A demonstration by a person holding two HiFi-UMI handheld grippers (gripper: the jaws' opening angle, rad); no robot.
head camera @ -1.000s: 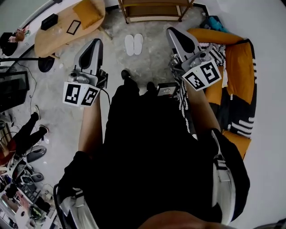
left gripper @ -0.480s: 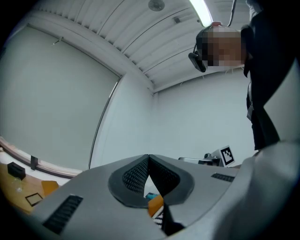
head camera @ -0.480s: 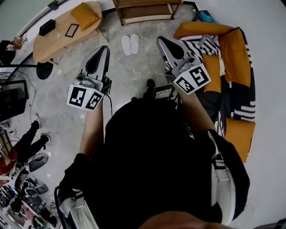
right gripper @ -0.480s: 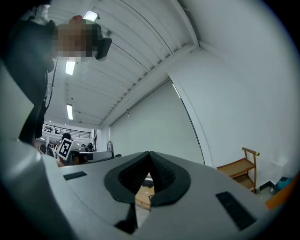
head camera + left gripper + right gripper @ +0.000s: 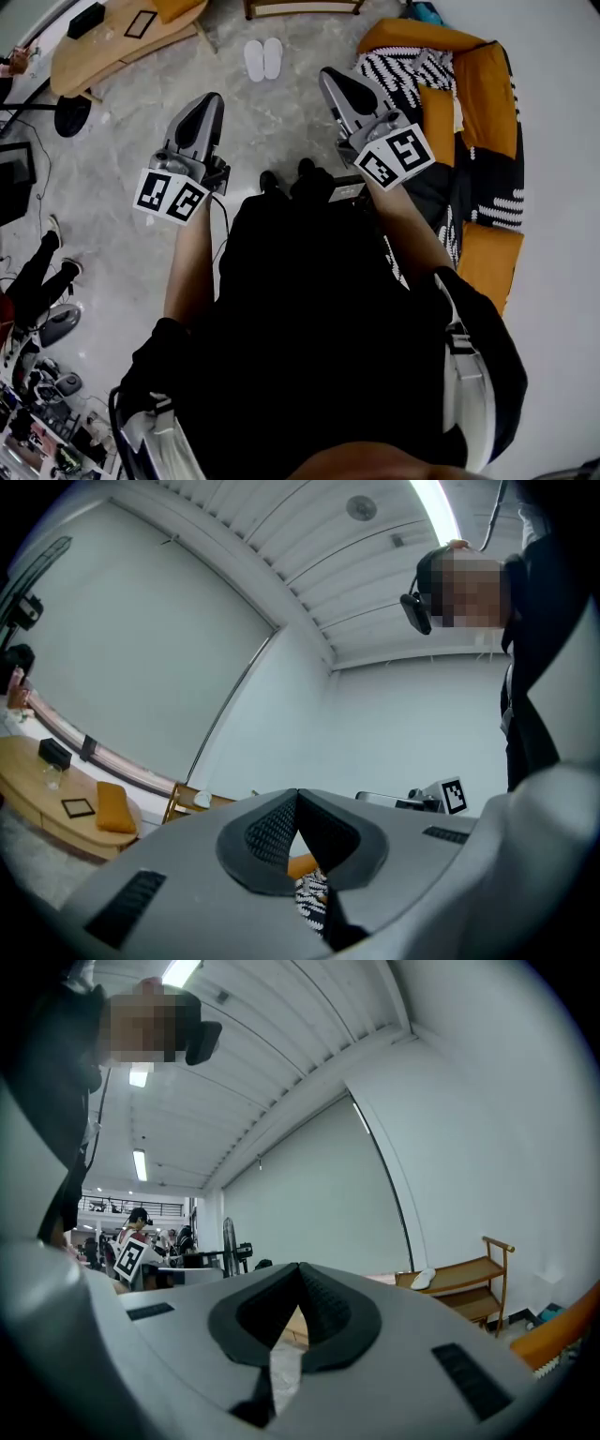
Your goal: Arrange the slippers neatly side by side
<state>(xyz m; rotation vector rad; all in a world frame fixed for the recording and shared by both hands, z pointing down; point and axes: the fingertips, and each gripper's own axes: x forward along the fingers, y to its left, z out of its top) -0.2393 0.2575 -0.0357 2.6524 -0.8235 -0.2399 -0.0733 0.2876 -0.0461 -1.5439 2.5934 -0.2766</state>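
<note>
**Both grippers raised and closed; slippers paired on the floor ahead**

The person, dressed in black, holds both bare forearms bent forward from the body. The left gripper is at centre left of the head view, its nose angled up the frame and slightly rightward. The right gripper is at centre right, its nose angled up and leftward, so the two noses lean a little towards each other but stay well apart. Each gripper's own view shows its jaws pressed together at the tips with nothing between them. Both of those views look up at wall and ceiling.

The slippers, a white pair, lie on the grey floor at top centre of the head view. They are side by side and touching, just below the wooden shelf, and well apart from both grippers.

In the right gripper view the shelf stands at the right, and its upper tier carries a white thing too small to identify.

The table at upper left of the head view bears an orange cushion, a black box and a flat dark-framed panel.

The orange sofa at upper right has a black-and-white patterned blanket draped over it.
</note>
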